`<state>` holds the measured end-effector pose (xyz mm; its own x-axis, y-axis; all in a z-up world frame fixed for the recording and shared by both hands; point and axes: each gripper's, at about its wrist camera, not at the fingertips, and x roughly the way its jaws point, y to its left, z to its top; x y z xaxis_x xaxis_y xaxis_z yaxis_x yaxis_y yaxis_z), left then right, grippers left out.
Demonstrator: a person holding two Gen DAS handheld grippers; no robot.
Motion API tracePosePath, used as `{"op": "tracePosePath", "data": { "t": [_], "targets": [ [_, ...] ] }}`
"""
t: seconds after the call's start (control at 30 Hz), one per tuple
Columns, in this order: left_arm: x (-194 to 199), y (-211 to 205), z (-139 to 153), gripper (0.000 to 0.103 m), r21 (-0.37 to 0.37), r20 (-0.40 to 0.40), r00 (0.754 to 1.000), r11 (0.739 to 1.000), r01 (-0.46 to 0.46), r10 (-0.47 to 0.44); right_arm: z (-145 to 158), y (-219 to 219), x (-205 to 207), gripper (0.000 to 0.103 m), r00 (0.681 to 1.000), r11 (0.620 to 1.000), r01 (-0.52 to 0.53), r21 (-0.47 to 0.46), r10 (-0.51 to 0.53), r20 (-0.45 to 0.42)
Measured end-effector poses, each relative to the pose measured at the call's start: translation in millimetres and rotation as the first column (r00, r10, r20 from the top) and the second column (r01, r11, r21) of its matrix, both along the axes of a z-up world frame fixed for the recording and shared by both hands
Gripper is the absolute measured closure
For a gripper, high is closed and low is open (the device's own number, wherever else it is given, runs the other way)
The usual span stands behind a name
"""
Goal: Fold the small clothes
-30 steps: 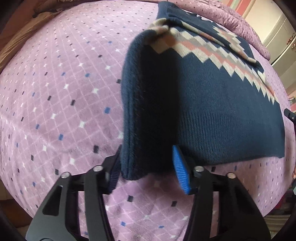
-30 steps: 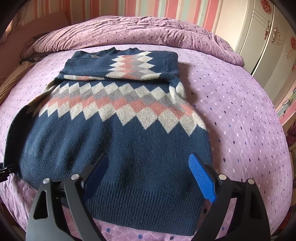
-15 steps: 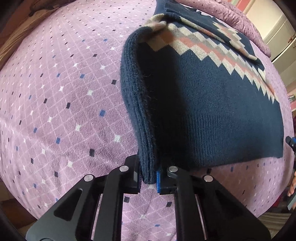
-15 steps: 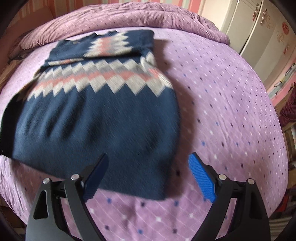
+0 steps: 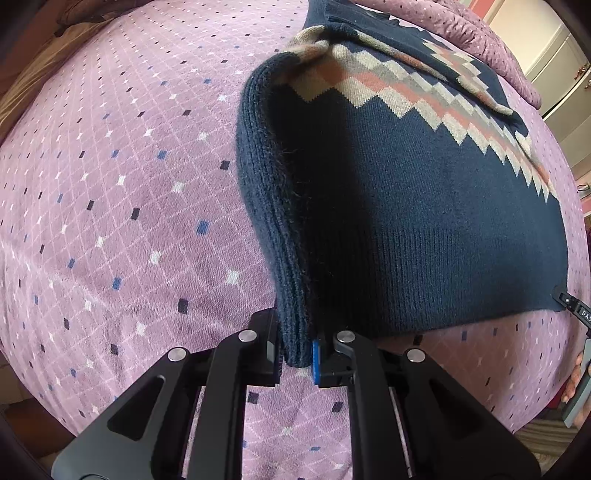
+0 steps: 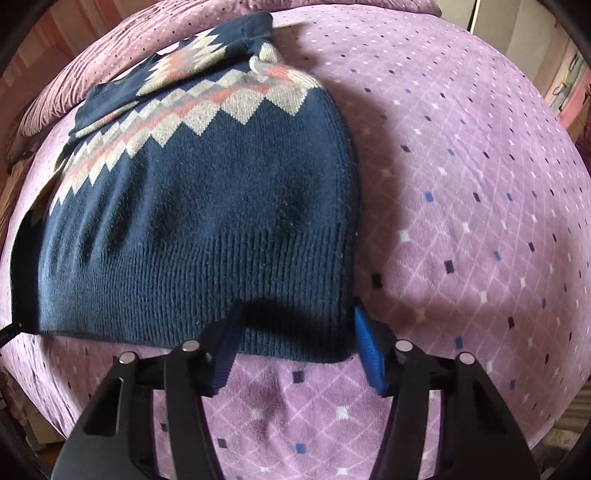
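Note:
A navy knitted sweater (image 5: 406, 206) with a grey and pink diamond band lies on the purple bedspread; its sleeves are folded in near the top. My left gripper (image 5: 297, 356) is shut on the sweater's bottom left hem corner, which stands up as a fold. In the right wrist view the sweater (image 6: 207, 206) fills the left half. My right gripper (image 6: 295, 350) is open, its blue pads on either side of the bottom right hem corner, the fabric lying between them.
The purple diamond-patterned bedspread (image 6: 461, 184) covers the whole bed. A bunched purple quilt (image 5: 476, 33) lies behind the sweater. A cream wardrobe (image 5: 554, 55) stands at the far right. The right gripper's edge (image 5: 576, 314) shows at the sweater's far corner.
My left gripper closed on the sweater's left hem corner. My right gripper moved forward and right, so the right hem corner now lies between its open fingers.

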<state>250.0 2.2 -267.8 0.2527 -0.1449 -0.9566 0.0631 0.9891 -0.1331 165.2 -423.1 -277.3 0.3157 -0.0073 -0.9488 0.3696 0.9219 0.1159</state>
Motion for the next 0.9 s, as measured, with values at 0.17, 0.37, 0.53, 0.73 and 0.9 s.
{"op": "tracePosePath", "data": {
  "t": [0.17, 0.37, 0.53, 0.73, 0.9],
  "targets": [
    [0, 0, 0, 0.094, -0.001, 0.0, 1.0, 1.0, 0.0, 0.0, -1, -2, 1, 0.09, 1.0, 1.0, 0.018, 0.025, -0.018, 0.0],
    [1, 1, 2, 0.095, 0.003, 0.002, 1.0, 1.0, -0.001, 0.001, 7, 0, 3, 0.095, 1.0, 1.0, -0.018, -0.005, 0.018, 0.003],
    [8, 7, 10, 0.095, 0.006, 0.022, 1.0, 1.0, -0.006, 0.005, 30, -1, 8, 0.095, 0.998, 0.998, -0.053, -0.031, 0.054, 0.029],
    [26, 5, 21, 0.095, -0.026, 0.049, 0.999, 1.0, 0.004, -0.003, 62, -3, 25, 0.095, 0.992, 0.996, -0.075, -0.044, 0.079, 0.096],
    [32, 2, 22, 0.096, -0.092, 0.021, 1.0, 0.996, 0.015, -0.013, 70, 2, 42, 0.095, 0.988, 0.995, -0.089, -0.048, 0.095, 0.119]
  ]
}}
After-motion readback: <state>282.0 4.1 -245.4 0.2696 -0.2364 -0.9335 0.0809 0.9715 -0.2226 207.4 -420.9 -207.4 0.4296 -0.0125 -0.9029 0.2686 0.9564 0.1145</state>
